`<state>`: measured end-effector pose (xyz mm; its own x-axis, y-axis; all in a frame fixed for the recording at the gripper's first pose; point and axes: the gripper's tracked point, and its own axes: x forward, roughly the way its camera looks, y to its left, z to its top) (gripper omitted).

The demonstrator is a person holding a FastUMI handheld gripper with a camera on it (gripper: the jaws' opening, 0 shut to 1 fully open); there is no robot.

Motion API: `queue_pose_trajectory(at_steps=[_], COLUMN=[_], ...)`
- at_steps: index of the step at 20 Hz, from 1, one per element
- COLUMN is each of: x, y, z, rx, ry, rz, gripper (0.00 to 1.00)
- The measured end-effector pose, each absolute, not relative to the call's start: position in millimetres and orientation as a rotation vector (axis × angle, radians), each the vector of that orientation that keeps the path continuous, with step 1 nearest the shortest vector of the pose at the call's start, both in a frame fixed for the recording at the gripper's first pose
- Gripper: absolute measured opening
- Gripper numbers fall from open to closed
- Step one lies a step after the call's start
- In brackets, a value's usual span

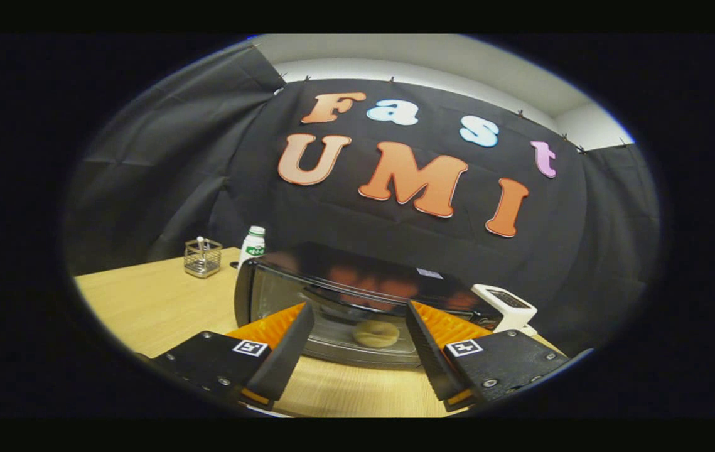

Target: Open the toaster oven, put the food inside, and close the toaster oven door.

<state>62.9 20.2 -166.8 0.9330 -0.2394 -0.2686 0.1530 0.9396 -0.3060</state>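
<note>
A black toaster oven (pixel 357 276) stands on the wooden table (pixel 156 307), just beyond my fingers. Its glass door (pixel 332 326) is shut. Through the glass I see a round, pale piece of food (pixel 376 334) lying inside. My gripper (pixel 357 342) is open, a little in front of the door, with nothing between its fingers; they frame the lower part of the door and the food behind it.
A small wire basket (pixel 202 257) and a white bottle with a green label (pixel 252 246) stand at the table's far left, behind the oven. A white device with a dark screen (pixel 506 306) sits to the oven's right. Bare tabletop lies left of the oven.
</note>
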Motion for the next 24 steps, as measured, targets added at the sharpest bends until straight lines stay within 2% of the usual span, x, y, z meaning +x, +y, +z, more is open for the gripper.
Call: queue_pose_trajectory(at_steps=[8, 13, 24], x=[15, -15, -61], y=[31, 17, 13], z=[-86, -45, -21], rx=[-0.204, -0.178, -0.111], ry=[0.198, 0.136, 0.105], rz=[-0.164, -0.187, -0.163], gripper=[0.88, 0.88, 0.98])
